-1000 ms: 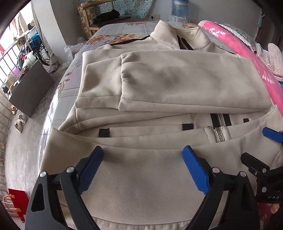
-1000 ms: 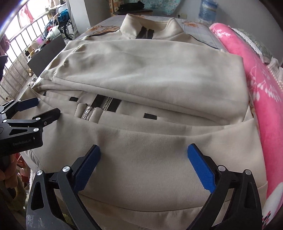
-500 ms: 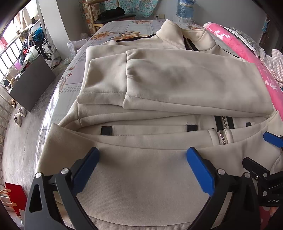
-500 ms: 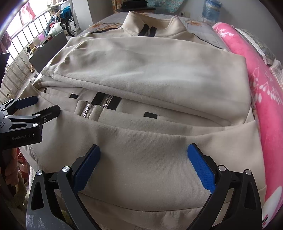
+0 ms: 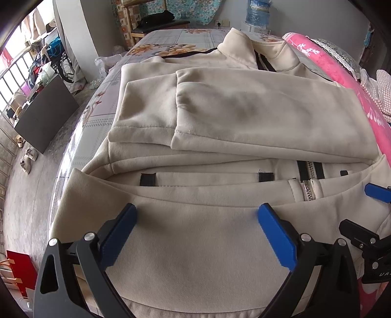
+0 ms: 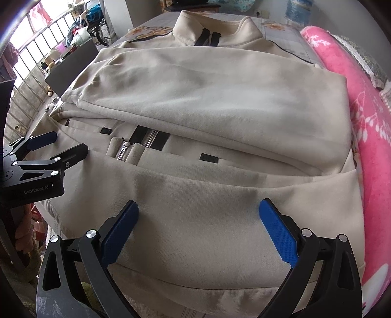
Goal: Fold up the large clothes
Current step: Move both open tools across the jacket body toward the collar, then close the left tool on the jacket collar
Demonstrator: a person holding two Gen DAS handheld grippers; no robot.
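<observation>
Pink blanket (image 6: 369, 137) crowds jacket (image 6: 207, 102) R side; L edge free.

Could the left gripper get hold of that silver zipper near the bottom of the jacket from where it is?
Probably yes. The left gripper is open over the folded-up hem, and the zipper lies exposed just ahead and to its right. The right gripper sits close beside it and might crowd the approach.

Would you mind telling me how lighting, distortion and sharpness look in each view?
Left wrist view: strong fisheye bending with dark corners, the window blown out, the jacket sharp. Right wrist view: same bending, soft daylight, faint shadows under the right gripper, the water bottle slightly soft.
</observation>
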